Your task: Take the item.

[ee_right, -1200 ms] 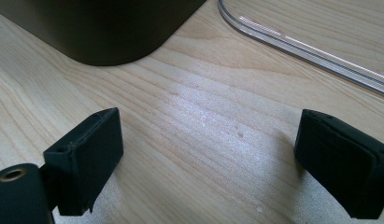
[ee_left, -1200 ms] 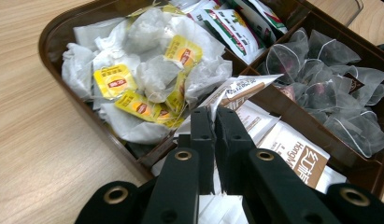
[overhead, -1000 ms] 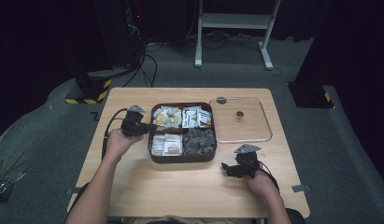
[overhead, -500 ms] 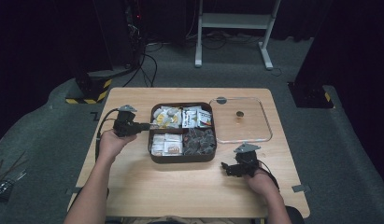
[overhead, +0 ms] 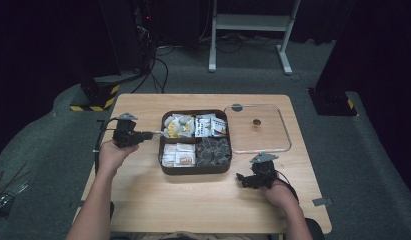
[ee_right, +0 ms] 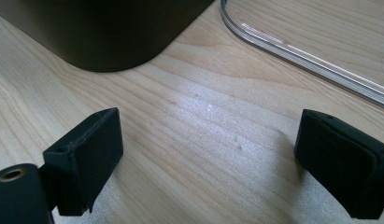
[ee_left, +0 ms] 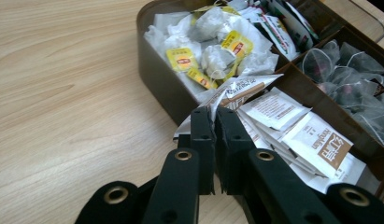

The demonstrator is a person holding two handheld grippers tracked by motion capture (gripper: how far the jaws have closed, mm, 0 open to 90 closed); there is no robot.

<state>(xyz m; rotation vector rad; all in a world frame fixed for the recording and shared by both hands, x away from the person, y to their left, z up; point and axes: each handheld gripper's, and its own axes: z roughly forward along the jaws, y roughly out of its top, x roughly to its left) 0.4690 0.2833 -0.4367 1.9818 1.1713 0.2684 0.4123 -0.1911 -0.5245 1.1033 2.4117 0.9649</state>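
Left gripper view: sachet (ee_left: 236, 91) end hidden between jaws.

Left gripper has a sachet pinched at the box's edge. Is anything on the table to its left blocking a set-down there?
Nothing visible. The left gripper holds the sachet over the box rim, and the table beside it is bare wood.

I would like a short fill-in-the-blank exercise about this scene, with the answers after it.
1. The left tongs are shut on a ___ packet.
2. The brown box has ___ compartments.
3. The right tongs stand ___ over bare table.
4. The clear lid lies to the ___ of the box in the high view.

Answers: sachet; four; open; right
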